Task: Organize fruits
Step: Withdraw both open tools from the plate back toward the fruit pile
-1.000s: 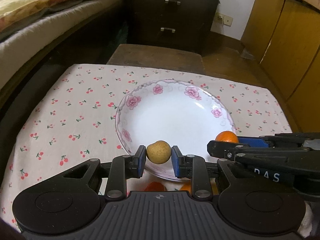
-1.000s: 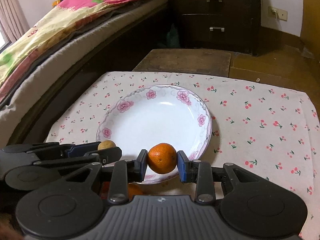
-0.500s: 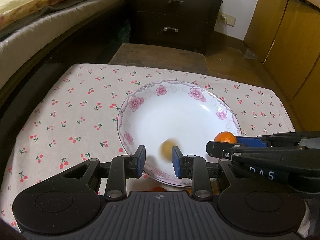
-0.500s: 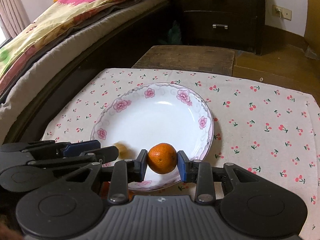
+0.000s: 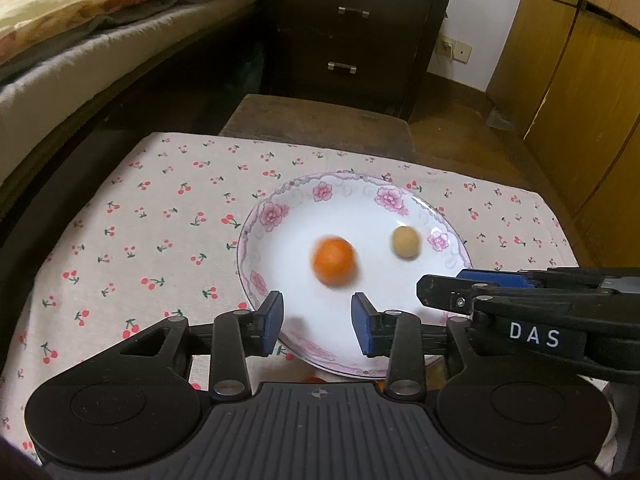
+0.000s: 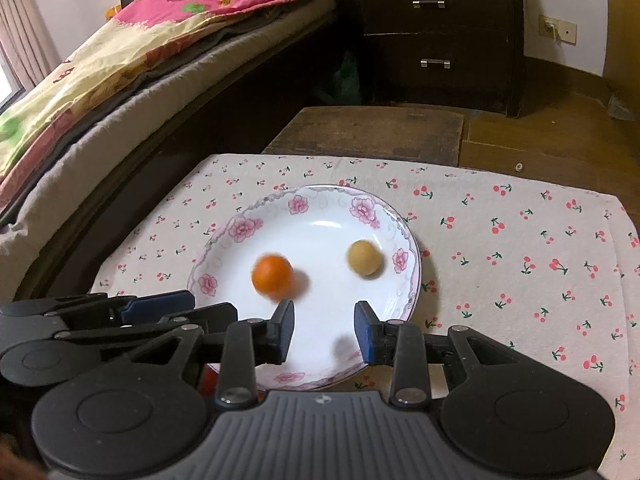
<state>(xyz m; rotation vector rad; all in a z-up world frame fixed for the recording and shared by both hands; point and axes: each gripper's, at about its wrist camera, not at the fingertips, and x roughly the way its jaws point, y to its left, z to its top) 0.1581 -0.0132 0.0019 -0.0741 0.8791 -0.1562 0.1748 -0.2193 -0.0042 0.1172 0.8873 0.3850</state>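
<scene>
Two fruits, an orange (image 5: 334, 262) and a tan fruit (image 5: 405, 242), lie apart in the plate (image 5: 280, 216) while left gripper (image 5: 317, 322) and right gripper (image 6: 325, 332) fingers gape empty.

**Colours and patterns on the table**

The plate (image 5: 256, 240) is white, its rim ringed with pink flowers and grey scrollwork. In it lie an orange fruit (image 5: 333, 261) and a smaller tan-yellow fruit (image 5: 405, 242). The tablecloth (image 5: 160, 216) is pale cream with a scatter of small red cherries on green stems. The left gripper (image 5: 317, 322) and right gripper (image 6: 324, 332) are black with blue pads. The quilt (image 6: 160, 36) is cream yellow with pink and green patches. The drawers (image 6: 436, 32) are dark brown with silver handles; the cupboard (image 5: 580, 92) is golden wood.
</scene>
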